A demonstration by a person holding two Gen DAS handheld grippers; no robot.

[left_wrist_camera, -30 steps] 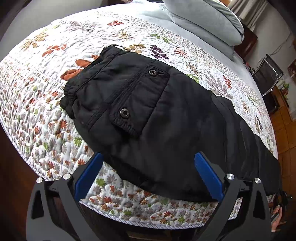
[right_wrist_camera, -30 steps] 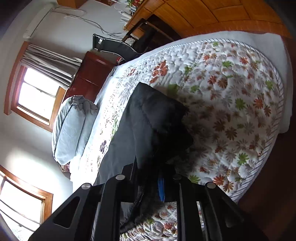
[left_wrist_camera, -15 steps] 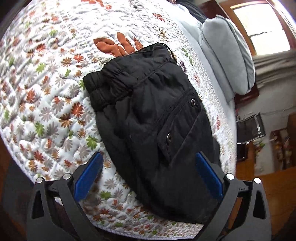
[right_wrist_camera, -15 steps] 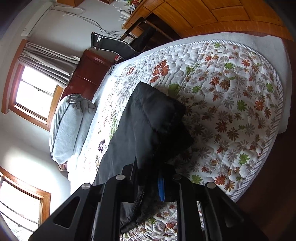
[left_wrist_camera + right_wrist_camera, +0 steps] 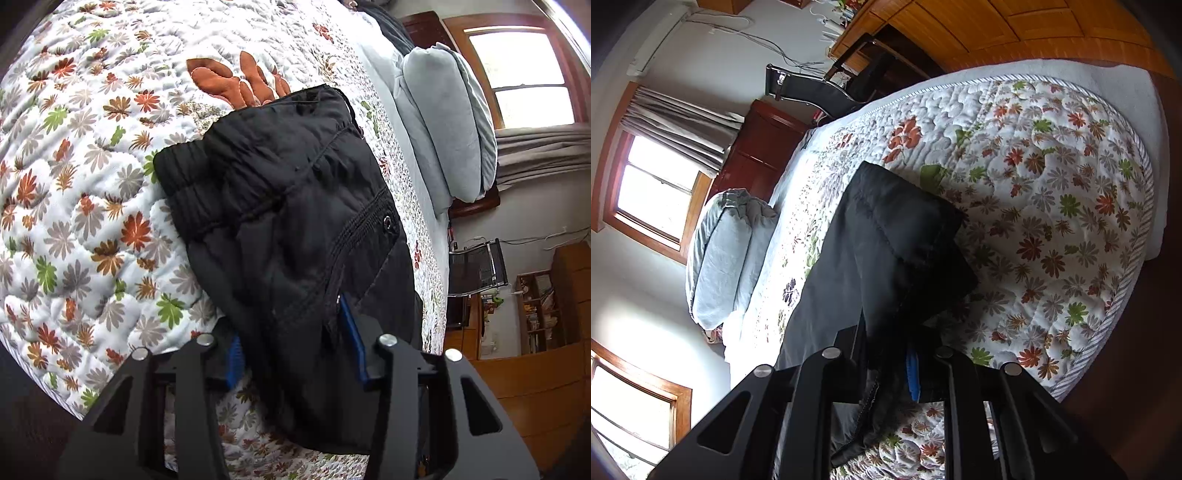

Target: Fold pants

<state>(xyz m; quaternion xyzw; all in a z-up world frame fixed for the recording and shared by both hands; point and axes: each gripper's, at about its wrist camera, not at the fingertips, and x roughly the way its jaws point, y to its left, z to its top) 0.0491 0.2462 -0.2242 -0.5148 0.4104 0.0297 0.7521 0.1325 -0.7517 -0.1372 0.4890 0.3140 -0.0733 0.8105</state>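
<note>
Black pants lie on a floral quilt, waistband toward the far left, back pocket with snaps on top. My left gripper has its blue pads closing around the near edge of the seat part, with cloth bunched between them. In the right wrist view the pants' leg end lies folded over on the quilt. My right gripper is shut on the near edge of that leg cloth, its blue pad just showing.
Grey pillows lie at the bed's head below a window. A folding chair, wooden shelves and a dark wooden bedside cabinet stand beyond the bed. The quilt's near edge drops to dark floor.
My left gripper swung toward the waistband end, moved in, and its jaws narrowed from wide open onto the pants' near edge. My right gripper stayed shut on the leg cloth, barely moving.
</note>
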